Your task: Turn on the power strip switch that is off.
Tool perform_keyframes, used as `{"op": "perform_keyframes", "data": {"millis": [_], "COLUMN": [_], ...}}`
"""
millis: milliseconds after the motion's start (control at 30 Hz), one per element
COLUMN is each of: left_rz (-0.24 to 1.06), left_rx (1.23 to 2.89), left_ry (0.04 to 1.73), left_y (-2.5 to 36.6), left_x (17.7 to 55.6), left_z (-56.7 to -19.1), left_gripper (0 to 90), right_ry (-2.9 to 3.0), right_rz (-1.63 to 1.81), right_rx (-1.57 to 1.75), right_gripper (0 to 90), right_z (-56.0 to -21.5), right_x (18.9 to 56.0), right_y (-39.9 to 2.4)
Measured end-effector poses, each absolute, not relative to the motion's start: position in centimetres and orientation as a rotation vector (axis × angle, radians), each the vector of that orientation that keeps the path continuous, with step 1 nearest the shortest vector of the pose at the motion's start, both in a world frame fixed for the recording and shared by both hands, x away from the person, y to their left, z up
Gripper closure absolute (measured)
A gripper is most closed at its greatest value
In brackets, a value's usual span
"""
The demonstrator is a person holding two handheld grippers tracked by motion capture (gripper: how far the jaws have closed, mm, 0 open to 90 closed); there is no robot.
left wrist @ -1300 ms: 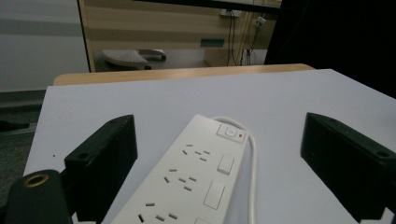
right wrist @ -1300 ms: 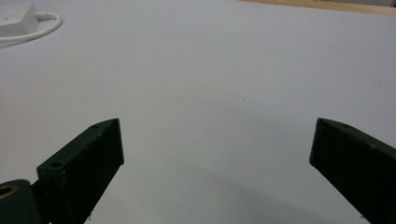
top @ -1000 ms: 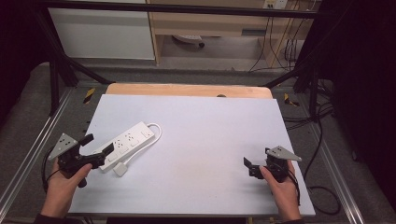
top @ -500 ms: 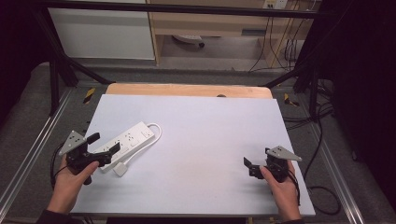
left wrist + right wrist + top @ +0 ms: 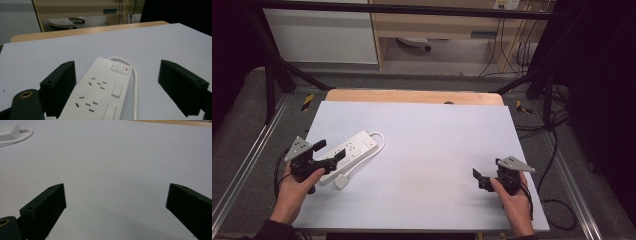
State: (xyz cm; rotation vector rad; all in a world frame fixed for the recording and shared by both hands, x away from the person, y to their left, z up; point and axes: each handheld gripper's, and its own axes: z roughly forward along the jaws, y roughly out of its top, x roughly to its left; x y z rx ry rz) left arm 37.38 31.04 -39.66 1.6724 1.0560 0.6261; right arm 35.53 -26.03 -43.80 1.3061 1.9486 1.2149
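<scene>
The left gripper (image 5: pixel 328 152) straddles the near end of the white power strip (image 5: pixel 349 150) on the table (image 5: pixel 427 150); its wide jaws have just been closing, seemingly not yet touching it. The right gripper (image 5: pixel 479 179) hovers open, well apart.

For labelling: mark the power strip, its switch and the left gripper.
power strip (image 5: pixel 100 92), left gripper view, on its socket face.
switch (image 5: pixel 119 67), left gripper view, on the button at the strip's far end.
left gripper (image 5: pixel 328 154), high view, midway between its fingertips.
</scene>
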Motion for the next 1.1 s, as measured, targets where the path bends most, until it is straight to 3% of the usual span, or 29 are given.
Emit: {"op": "perform_keyframes", "data": {"millis": [533, 833, 1100], "left_rz": [0.618, 0.607, 0.587], "left_rx": [1.699, 1.715, 1.755], "left_ry": [1.094, 1.080, 1.072], "left_y": [31.4, 31.2, 30.8], "left_x": [37.9, 38.4, 38.7], "left_z": [-40.6, -40.9, -41.3], "left_gripper": [32.6, 50.1, 57.6], "right_ry": [1.950, 1.951, 1.952], "right_rz": [1.212, 1.212, 1.213], "right_rx": [1.309, 1.309, 1.309], "right_gripper": [3.5, 3.5, 3.5], "right_z": [-43.8, -43.7, -43.7], "right_x": [35.5, 35.5, 35.5], "right_y": [-26.0, -26.0, -26.0]}}
